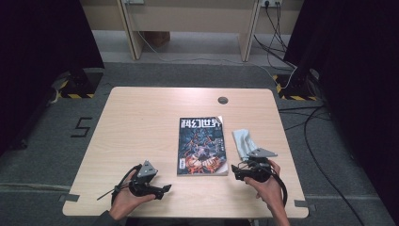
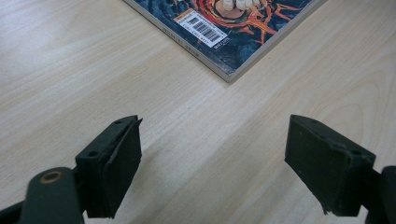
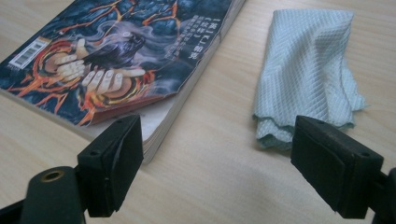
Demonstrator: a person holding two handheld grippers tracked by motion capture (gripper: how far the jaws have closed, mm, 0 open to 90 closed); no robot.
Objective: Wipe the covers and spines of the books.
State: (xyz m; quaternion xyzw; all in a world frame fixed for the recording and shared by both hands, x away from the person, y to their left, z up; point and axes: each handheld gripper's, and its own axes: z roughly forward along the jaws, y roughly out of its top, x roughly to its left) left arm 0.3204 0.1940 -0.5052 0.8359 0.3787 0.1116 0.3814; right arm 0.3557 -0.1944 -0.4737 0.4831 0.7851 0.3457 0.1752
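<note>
Magazine point(image 1: 202, 146) is lying flat and closed, cover up, a little toward the near edge of the bench point(image 1: 141, 117) from its middle, spine side facing the right edge. Cloth point(image 1: 243, 141) is sitting crumpled just beside it on the right, apart from it, a strip of bare wood between. Left gripper point(image 1: 164, 189) is resting low near the near edge, left of the magazine's near-left corner; jaws are standing wide apart, holding nothing, aimed at that corner across bare wood point(image 2: 205, 140). Right gripper point(image 1: 234, 172) is hovering just off the magazine's near-right corner, jaws also spread wide and empty; in its own view the left jaw is sitting in front of the corner, where the cover point(image 3: 135, 105) is curling up off the pages, and the right jaw is lining up before the cloth's near end point(image 3: 308, 70). Judging by the placement, both grippers are bracketing the magazine's near edge, likely so that one can steady it while the other lifts the curled cover. Nothing grasped yet.
</note>
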